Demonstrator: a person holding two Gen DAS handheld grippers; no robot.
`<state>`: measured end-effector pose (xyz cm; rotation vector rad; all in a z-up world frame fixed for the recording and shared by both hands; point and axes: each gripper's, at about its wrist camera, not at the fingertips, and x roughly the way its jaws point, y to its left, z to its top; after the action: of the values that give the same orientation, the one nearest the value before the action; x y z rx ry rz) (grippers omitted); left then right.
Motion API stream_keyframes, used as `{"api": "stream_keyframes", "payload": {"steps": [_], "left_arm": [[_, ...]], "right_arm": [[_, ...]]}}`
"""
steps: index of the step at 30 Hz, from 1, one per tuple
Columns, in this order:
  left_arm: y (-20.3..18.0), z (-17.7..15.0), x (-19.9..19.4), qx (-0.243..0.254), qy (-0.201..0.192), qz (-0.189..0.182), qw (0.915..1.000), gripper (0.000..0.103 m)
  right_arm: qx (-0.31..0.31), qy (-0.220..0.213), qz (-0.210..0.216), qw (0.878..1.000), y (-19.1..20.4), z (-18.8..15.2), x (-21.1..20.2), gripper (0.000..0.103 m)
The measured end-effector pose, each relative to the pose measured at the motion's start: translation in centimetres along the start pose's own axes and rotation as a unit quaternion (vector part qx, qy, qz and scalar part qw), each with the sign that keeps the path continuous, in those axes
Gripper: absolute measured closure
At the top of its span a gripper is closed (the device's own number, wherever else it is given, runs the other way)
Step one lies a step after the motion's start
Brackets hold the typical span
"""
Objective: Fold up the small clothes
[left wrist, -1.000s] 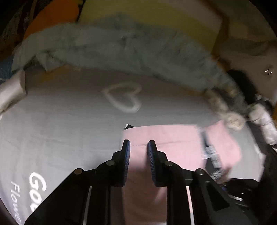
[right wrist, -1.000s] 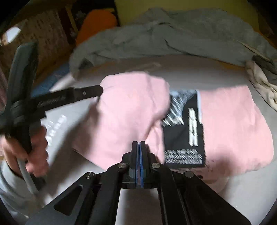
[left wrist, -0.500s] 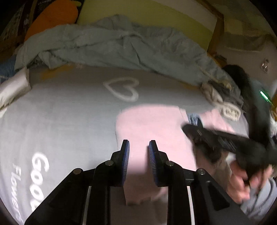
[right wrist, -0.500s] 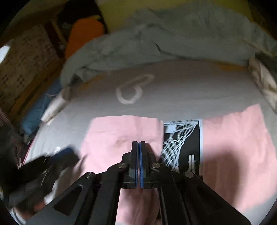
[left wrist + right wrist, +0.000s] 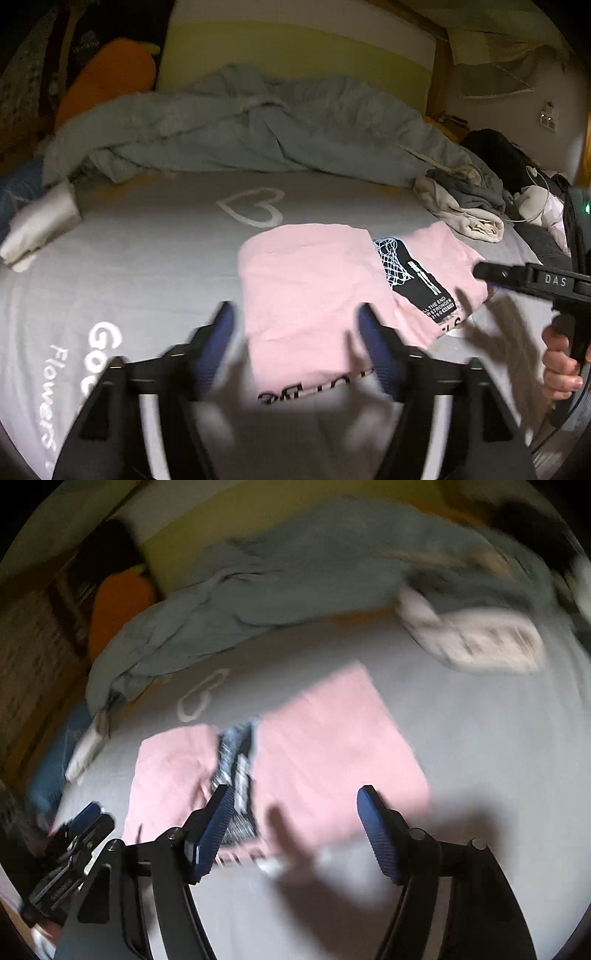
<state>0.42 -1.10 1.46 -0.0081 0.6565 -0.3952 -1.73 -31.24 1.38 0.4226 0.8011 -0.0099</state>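
A second ago my right gripper (image 5: 295,834) was clamped shut and my left gripper (image 5: 295,350) nearly so; now both sets of jaws are opening, gripping nothing. The pink T-shirt (image 5: 314,295) lies folded at frame centre on the grey sheet (image 5: 147,258).

left gripper (image 5: 295,325) fingers opening, empty, right gripper (image 5: 295,808) fingers opening, empty

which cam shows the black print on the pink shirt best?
Left wrist: the black print on the pink shirt is sharp, its lettering partly legible. Right wrist shows it motion-blurred, partly behind a finger.
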Motion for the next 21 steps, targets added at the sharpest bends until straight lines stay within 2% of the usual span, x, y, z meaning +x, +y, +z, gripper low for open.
{"api": "stream_keyframes", "payload": {"steps": [2,3,6,8,10,12,15,16,17,18,19,21], "left_arm": [[-0.1,-0.7,-0.3,-0.007,-0.004,-0.001,1.0000,0.005],[-0.1,-1.2,-0.1,-0.012,0.001,-0.007,0.9999,0.003],[-0.3,-2.6,1.8,-0.007,0.034,0.002,0.9994,0.002],[-0.3,-3.2,3.1,-0.009,0.056,0.018,0.9982,0.002],[0.7,-3.4,3.9,-0.046,0.075,0.011,0.9961,0.002],[1.7,-3.4,3.7,-0.078,0.063,-0.001,0.9949,0.002],[1.3,-3.4,3.8,-0.071,0.061,0.011,0.9956,0.002],[1.1,-3.3,3.7,-0.064,0.059,0.018,0.9960,0.002],[0.9,-3.2,3.5,-0.062,0.054,0.023,0.9964,0.002],[0.9,-3.0,3.1,-0.065,0.048,0.030,0.9963,0.003],[1.0,-2.5,2.4,-0.074,0.042,0.031,0.9958,0.004],[1.1,-1.0,0.5,-0.085,0.032,0.016,0.9958,0.004]], "right_arm": [[0.058,0.008,0.010,0.998,-2.0,-0.9,-0.1,0.032],[0.084,0.013,0.019,0.996,-2.9,-1.3,0.1,0.032],[0.128,0.028,0.032,0.991,-4.0,-1.8,2.0,0.032],[0.140,0.013,0.039,0.989,-4.3,-1.8,2.4,0.032],[0.146,-0.006,0.034,0.989,-4.5,-1.4,2.5,0.032],[0.147,-0.020,0.017,0.989,-4.8,-1.1,2.7,0.032],[0.151,-0.049,0.013,0.987,-4.9,-1.3,2.6,0.034],[0.149,-0.053,0.009,0.987,-4.9,-1.4,2.4,0.048],[0.141,-0.053,0.000,0.989,-4.6,-1.4,2.5,0.076],[0.130,-0.045,0.008,0.990,-4.3,-1.3,2.7,0.085],[0.119,-0.044,0.011,0.992,-3.8,-1.1,2.5,0.087],[0.083,-0.076,-0.001,0.994,-2.1,-0.5,1.2,0.090]]}}
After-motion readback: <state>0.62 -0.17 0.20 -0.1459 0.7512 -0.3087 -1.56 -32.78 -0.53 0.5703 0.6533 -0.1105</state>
